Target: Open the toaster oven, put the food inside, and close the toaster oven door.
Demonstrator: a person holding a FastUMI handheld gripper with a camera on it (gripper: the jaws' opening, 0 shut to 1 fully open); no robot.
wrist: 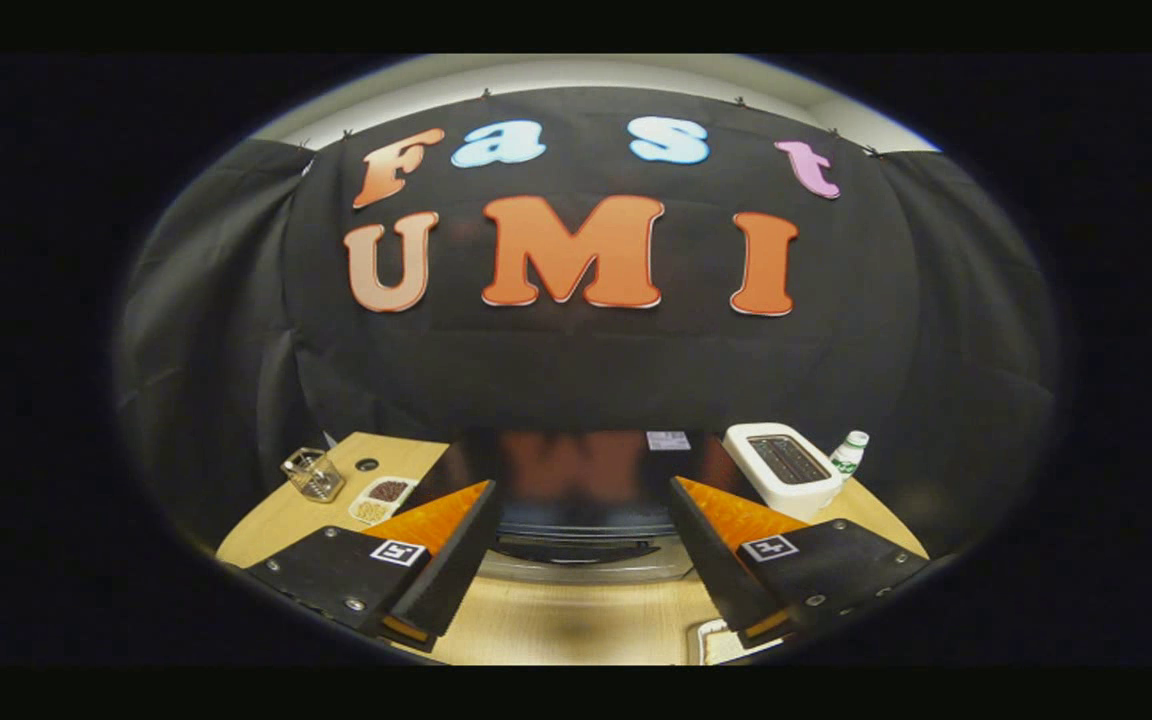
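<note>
Gripper [581, 520]: fingers spread wide, holding nothing, above wooden table [576, 620].
Toaster oven [581, 500]: at 12 o'clock, between and just beyond the fingertips; dark glossy top, door seemingly closed.
Divided snack dish [382, 498]: at 10 o'clock, beside left finger.
Clear container [313, 474]: farther at 10 o'clock.
White slot toaster [784, 468]: at 2 o'clock.
Small bottle [848, 453]: just beyond the toaster.

Gripper-mounted fisheye, close above toaster oven [581, 500]
</note>
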